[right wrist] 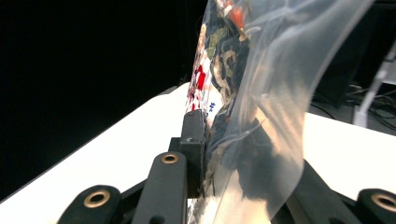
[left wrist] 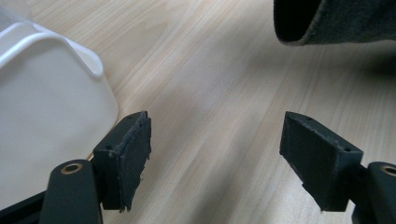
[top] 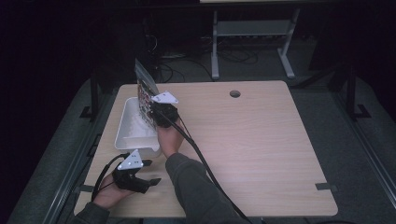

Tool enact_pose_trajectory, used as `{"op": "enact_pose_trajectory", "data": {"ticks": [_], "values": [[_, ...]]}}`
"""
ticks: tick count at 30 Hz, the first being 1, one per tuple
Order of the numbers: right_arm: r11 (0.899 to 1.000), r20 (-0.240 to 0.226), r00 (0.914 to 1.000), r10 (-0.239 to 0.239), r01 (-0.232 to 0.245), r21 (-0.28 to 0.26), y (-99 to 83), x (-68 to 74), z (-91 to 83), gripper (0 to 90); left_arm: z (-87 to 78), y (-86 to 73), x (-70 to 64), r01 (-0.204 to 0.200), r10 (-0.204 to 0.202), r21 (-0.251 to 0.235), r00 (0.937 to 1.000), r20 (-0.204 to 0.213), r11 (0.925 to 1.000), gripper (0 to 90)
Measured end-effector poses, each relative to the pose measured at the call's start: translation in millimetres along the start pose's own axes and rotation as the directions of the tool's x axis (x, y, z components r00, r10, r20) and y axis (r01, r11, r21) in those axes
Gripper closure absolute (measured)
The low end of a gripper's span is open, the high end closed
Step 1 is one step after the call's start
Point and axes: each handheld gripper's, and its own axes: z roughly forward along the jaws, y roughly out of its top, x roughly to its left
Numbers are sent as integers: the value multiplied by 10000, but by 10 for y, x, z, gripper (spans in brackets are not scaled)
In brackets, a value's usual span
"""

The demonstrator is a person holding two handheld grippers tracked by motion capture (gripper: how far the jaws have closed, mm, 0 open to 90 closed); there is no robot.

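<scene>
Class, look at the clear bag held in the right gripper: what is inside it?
Inside the clear bag is a flat printed thing with red, white and dark patterns. The right gripper pinches the bag's lower part, covering what lies there. It hangs over the white tub.

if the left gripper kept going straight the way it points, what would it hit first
Probably the person's right sleeve, which crosses ahead of the open left gripper above bare table; depth is unclear. The white bin sits off to one side.
</scene>
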Motion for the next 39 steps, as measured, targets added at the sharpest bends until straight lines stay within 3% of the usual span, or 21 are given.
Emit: {"op": "enact_pose_trajectory", "data": {"ticks": [4, 12, 17, 23, 28, 39], "values": [[9999, 340, 9994, 82, -84, 59, -4, 13, -33, 738, -2, 0, 1, -1, 1, -10, 10000, 3, 10000, 241], [9999, 337, 9994, 107, -109, 60, -15, 18, -49, 734, -1, 2, -3, -27, 27, -4, 10000, -7, 10000, 241], [9998, -225, 9996, 174, -172, 120, 2, -62, -41, 702, 4, 4, -2, -38, 38, -13, 10000, 5, 10000, 241], [9979, -820, 9950, 576, -549, 352, -21, -170, -37, 510, 10, 6, -4, -75, 75, -20, 10000, 7, 10000, 240], [9961, -1384, 9871, 810, -753, 464, -36, -257, -54, 399, 9, 7, -6, -62, 62, -45, 10000, -4, 10000, 240], [9932, -2408, 9647, 1068, -923, 706, -56, -458, -207, 338, 24, 17, -17, -187, 187, 65, 9998, 7, 9998, 239]]}}
